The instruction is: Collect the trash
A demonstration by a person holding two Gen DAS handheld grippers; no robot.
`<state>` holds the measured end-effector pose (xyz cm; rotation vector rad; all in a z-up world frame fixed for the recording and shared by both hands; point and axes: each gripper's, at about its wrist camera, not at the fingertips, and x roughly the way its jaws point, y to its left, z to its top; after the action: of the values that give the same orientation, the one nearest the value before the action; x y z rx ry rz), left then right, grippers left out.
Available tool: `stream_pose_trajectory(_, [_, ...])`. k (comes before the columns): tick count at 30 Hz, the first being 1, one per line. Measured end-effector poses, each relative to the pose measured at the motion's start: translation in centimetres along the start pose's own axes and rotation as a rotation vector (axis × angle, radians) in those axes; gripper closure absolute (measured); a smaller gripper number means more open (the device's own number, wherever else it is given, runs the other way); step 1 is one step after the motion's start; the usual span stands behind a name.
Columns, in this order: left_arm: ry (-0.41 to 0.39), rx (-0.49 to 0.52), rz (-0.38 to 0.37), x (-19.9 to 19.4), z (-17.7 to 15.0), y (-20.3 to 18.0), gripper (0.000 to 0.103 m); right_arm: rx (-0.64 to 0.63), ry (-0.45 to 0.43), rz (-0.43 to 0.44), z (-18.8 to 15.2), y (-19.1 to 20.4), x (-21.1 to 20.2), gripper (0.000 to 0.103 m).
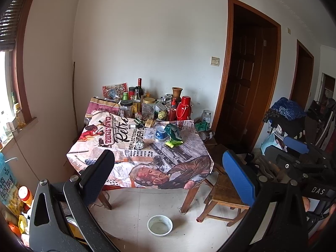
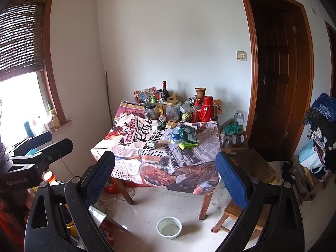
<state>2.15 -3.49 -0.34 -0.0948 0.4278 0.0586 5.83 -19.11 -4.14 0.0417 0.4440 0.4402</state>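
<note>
Two grippers, both spread wide and holding nothing: left gripper (image 1: 168,174) and right gripper (image 2: 166,174), each hanging in the air short of the table. Closest on the floor, at 6 o'clock, one round white plastic bowl (image 1: 160,225). Past it, one wooden table under a newspaper-print cloth (image 1: 147,157), cloth hanging over the near edge.

Four bits of trash on the cloth, bunched around 12 to 1 o'clock from between the fingers: one crumpled silver foil ball (image 1: 139,144), one yellow-green flattened wrapper (image 1: 173,143) with its long axis running roughly 9-to-3, one dark green crinkled bag (image 1: 173,131) standing up and leaning toward 1 o'clock, and one blue-and-white squat cup (image 1: 160,134) just left of the bag, maybe touching, can't tell.

Farther back along the wall, a crowd of jars and bottles, among them one red thermos flask (image 1: 184,107).

Left wrist view only: a small wooden stool (image 1: 223,199) at 4 o'clock in full, plus the other gripper's body at 3. Right wrist view only: the dark woven window blind (image 2: 21,35) at 10 o'clock nearly whole, and the left gripper's body at 9.
</note>
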Motion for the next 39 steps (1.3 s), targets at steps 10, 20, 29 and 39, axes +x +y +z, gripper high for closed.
stream_pose_trajectory(10, [0.032, -0.004, 0.034, 3.6, 1.0, -1.4, 0.000, 0.003, 0.028, -0.023, 0.5, -3.0, 2.1, 0.007])
stream_pose_trajectory(20, [0.034, 0.002, 0.023, 12.1, 3.8, 1.8, 0.000, 0.057, 0.032, -0.114, 2.5, -5.2, 7.8, 0.007])
stream_pose_trajectory(29, [0.043, 0.039, -0.017, 23.2, 10.1, 8.0, 0.000, 0.108, 0.064, -0.220, 6.6, -4.2, 16.4, 0.007])
stream_pose_trajectory(39, [0.159, 0.014, 0.018, 35.2, 11.5, 13.8, 0.000, 0.165, 0.191, -0.237, 7.6, -2.9, 26.7, 0.007])
